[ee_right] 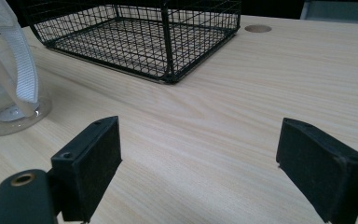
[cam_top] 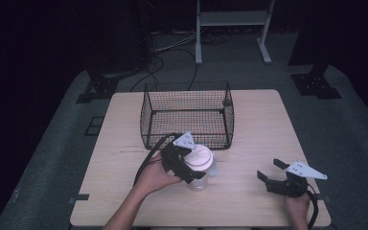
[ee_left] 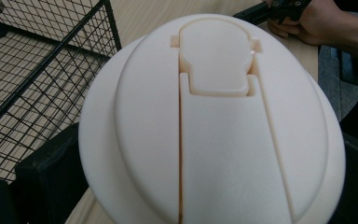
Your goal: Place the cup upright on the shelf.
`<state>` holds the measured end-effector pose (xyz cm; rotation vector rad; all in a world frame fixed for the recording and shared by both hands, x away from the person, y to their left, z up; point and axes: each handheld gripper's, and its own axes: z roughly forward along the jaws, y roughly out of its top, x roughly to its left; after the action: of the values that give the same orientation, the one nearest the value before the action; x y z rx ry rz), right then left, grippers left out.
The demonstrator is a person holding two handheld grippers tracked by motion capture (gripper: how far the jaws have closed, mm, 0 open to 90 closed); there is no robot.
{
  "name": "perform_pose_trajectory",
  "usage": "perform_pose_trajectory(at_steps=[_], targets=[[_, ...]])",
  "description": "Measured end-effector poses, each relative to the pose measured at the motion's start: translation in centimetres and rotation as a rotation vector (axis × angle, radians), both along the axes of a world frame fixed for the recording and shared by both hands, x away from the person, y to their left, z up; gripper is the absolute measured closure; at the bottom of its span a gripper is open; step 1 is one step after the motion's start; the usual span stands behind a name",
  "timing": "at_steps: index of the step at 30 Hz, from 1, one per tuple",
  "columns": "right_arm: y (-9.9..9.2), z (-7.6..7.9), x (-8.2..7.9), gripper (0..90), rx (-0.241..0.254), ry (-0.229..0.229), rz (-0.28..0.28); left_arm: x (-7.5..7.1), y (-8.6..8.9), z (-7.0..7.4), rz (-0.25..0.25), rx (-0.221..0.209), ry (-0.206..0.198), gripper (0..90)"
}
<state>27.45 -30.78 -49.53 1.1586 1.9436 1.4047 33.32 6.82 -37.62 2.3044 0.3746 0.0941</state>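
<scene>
While the one wire basket (cam_top: pixel 187 115) sits at the table's (cam_top: pixel 263 124) far middle with nothing we can see inside, we count one clear bottle (cam_top: pixel 202 178) with a cream lid (ee_left: pixel 214 126) standing just near of it. Our left gripper (cam_top: pixel 189 165) clasps the lid. Our right gripper (cam_top: pixel 269 171) rests near-right, jaws spread apart, holding nothing.

- The place looked like a lab or recording studio, dark beyond the lit wooden table (cam_top: pixel 258 124).
- Past the jaws, black cables (cam_top: pixel 172 52) ran over grey carpet (cam_top: pixel 354 139).
- Black stand bases (cam_top: pixel 315 84) flanked the table, and a white metal frame (cam_top: pixel 232 24) stood farther off.
</scene>
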Motion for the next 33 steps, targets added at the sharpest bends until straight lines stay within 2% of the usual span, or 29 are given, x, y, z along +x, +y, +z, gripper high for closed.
perform_pose_trajectory(at_steps=[4,5,11,14,24,27,30,33], targets=[[0.0,0.0,0.0,12.9,0.003,0.002,0.001,-0.1,-0.2,0.1,-0.007,0.011,-0.001,3.0],[0.0,0.0,0.0,12.9,0.003,0.000,0.002,-0.1,-0.3,0.1,-0.008,0.037,-0.013,4.0],[0.0,0.0,0.0,12.9,0.004,-0.001,0.003,-0.2,-0.5,0.3,0.003,0.054,-0.007,4.7],[-0.1,0.0,0.0,12.9,0.005,0.000,0.001,-0.1,-0.7,0.6,0.000,0.090,-0.003,5.0],[-0.1,0.0,0.0,12.9,0.009,0.001,0.001,0.0,-1.1,1.0,0.001,0.130,-0.009,5.2],[-0.1,0.0,0.0,12.9,0.011,0.003,0.001,0.1,-1.3,1.5,-0.008,0.133,-0.012,5.2],[-0.1,0.0,0.0,12.9,0.011,0.000,0.002,0.2,-1.3,2.3,-0.013,0.117,-0.009,5.3],[-0.1,0.0,0.0,12.9,0.012,0.002,0.003,0.3,-1.3,3.6,-0.026,0.133,-0.012,5.2]])
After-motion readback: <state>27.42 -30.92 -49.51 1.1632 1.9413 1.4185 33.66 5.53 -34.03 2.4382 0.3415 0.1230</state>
